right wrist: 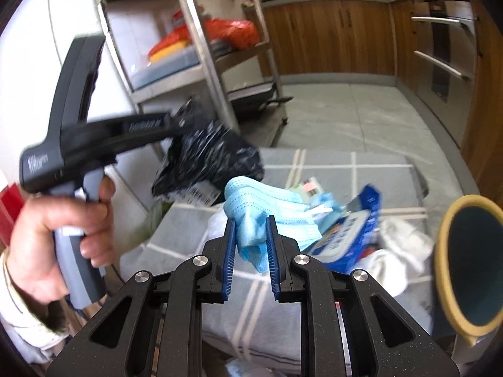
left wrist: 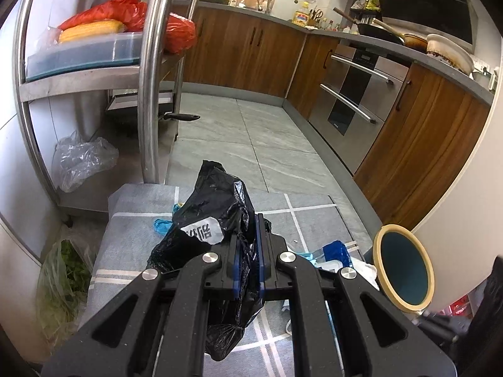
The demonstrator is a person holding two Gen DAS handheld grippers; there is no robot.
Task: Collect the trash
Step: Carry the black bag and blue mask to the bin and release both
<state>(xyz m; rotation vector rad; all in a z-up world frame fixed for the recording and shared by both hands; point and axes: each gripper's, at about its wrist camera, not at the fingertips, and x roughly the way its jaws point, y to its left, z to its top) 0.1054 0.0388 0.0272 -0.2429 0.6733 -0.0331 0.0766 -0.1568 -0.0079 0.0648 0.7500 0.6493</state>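
My left gripper [left wrist: 247,229] is shut on a crumpled black plastic bag [left wrist: 210,213] and holds it above the grey checked mat [left wrist: 132,229]. The same bag [right wrist: 207,157] shows in the right wrist view, hanging from the left gripper's body [right wrist: 94,138]. My right gripper [right wrist: 250,223] is shut on a light blue face mask [right wrist: 267,207] lifted over the mat [right wrist: 330,166]. A blue wipes packet [right wrist: 349,229] and white tissue [right wrist: 399,248] lie on the mat. The round bin [right wrist: 471,267] with a tan rim stands at the right; it also shows in the left wrist view [left wrist: 404,268].
A steel shelf rack [left wrist: 151,72] with red bags and corn stands at the left. A clear plastic bag [left wrist: 81,160] and greens [left wrist: 63,279] lie by it. Wooden cabinets and an oven [left wrist: 355,100] line the tiled floor beyond.
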